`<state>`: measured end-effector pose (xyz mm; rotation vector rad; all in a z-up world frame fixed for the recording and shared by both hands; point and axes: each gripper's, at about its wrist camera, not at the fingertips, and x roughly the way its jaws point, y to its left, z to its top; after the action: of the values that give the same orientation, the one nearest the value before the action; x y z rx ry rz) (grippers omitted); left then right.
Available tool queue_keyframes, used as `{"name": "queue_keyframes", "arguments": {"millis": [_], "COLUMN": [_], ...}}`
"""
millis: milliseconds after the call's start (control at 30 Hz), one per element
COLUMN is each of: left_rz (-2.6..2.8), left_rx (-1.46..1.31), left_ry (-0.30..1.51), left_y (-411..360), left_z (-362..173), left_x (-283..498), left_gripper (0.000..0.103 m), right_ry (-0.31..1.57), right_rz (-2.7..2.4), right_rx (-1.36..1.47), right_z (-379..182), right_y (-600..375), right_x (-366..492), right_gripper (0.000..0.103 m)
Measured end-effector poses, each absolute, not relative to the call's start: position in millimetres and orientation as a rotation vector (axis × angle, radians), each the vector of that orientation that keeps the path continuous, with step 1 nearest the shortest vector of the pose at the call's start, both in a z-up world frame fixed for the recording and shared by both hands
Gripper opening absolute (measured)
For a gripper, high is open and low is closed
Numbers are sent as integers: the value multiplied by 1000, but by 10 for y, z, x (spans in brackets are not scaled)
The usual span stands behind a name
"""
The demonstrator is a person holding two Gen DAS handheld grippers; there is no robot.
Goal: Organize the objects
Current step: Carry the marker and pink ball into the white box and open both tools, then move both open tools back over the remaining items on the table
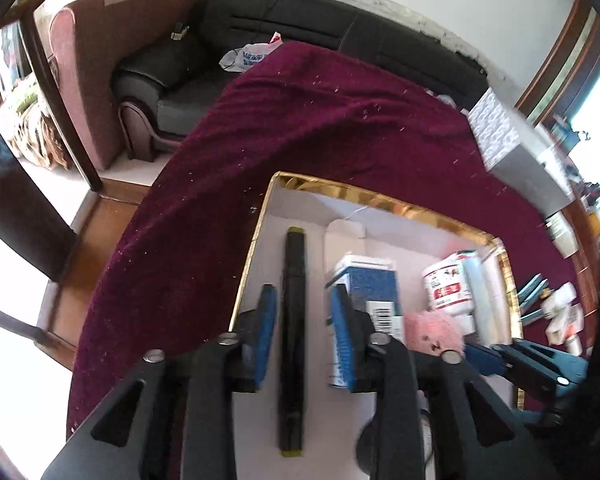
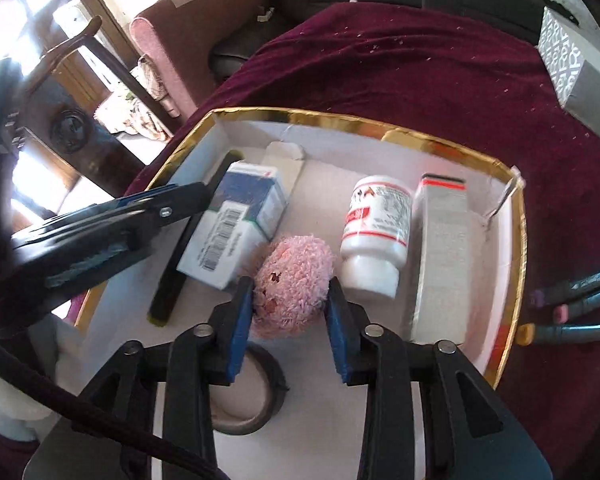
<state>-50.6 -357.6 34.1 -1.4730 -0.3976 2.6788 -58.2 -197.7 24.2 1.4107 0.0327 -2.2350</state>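
Observation:
A white box with a gold rim (image 1: 380,197) (image 2: 340,117) sits on a maroon cloth. Inside, a black marker (image 1: 294,360) (image 2: 172,280) lies flat along its left wall. My left gripper (image 1: 303,292) (image 2: 188,196) stands open astride it, with a gap between the marker and each blue pad. A pink fluffy ball (image 2: 292,292) (image 1: 432,330) rests on the box floor. My right gripper (image 2: 290,284) (image 1: 486,354) flanks it with its pads at the fluff; the ball looks round and unsqueezed.
Also in the box are a blue-and-white carton (image 2: 240,216), a white bottle with a red label (image 2: 376,232), a grey carton (image 2: 440,260) and a tape roll (image 2: 256,392). Several markers (image 2: 572,304) lie outside on the right. A patterned box (image 2: 568,60) stands at the far right.

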Motion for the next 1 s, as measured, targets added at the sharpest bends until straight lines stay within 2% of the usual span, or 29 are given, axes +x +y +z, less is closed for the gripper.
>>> {"name": "queue_keyframes", "arguments": {"millis": [100,267,533,667,800,1000], "left_rz": [2717,2735,2712,2689,2649,2568], "left_rx": [-1413,-1308,-1109,-937,-804,-674], "left_ry": [-397,-493,-642,-664,-691,-680], "left_y": [-3570,-3623,-3597,-3516,-3434,-3301], "left_z": [491,714,1141,1598,2017,2643], "left_x": [-390,-89,624,1023,1325,1693], "left_gripper": [44,44,44,49,53,55], "right_ry": [-1,-97,-143,-237,-307,-300], "right_rz": [-2247,-2280,-2359,-2399,-2443,-2474], "right_rx": [1376,1315,1257,1190,1093,1038], "right_z": [341,561,983,1510,2107,3018], "right_y": [-1918,-1671,-929,-308,183,624], "right_x": [-546,-466,-234,76,445,808], "right_gripper": [35,43,44,44,59,60]}}
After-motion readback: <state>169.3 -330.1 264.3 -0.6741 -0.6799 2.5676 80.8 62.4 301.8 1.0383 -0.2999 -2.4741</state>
